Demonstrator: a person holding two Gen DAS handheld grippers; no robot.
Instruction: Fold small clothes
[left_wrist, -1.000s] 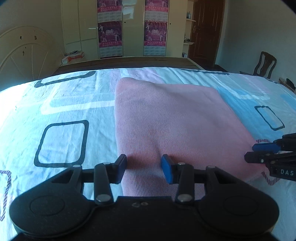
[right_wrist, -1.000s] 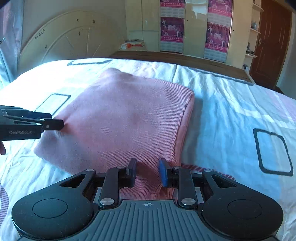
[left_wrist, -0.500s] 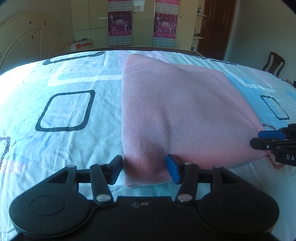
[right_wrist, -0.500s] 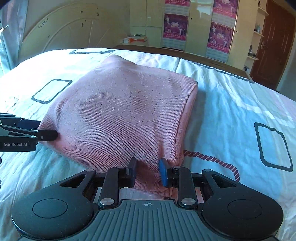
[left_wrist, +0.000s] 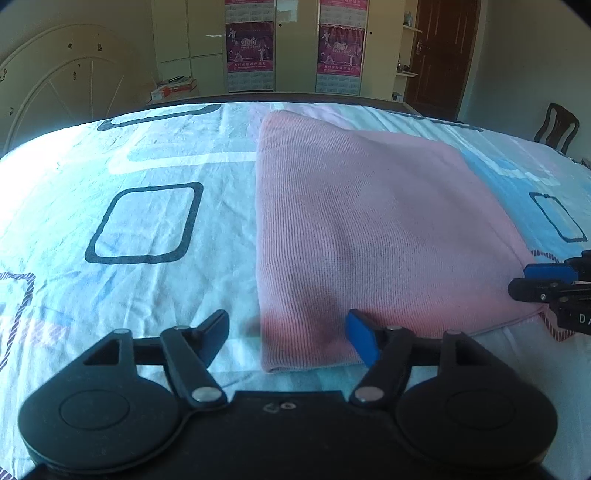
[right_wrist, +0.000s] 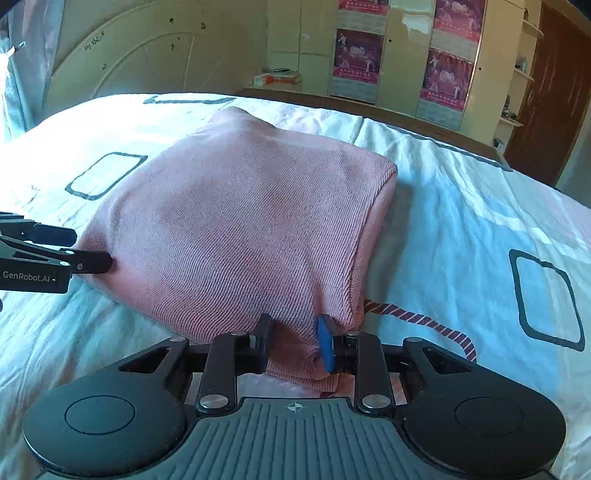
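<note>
Since a second ago, left gripper (left_wrist: 286, 334) has spread its fingers wide, releasing the garment (left_wrist: 369, 229), which lies folded on the bed (left_wrist: 147, 221). Right gripper (right_wrist: 294, 341) fingers straddle the near corner, apparently loosened; dragging back could undo the fold.

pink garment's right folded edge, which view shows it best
Right wrist view: the pink garment shows its stacked layers there, near the right gripper. The left wrist view shows only a flat, thin outline of that edge.
</note>
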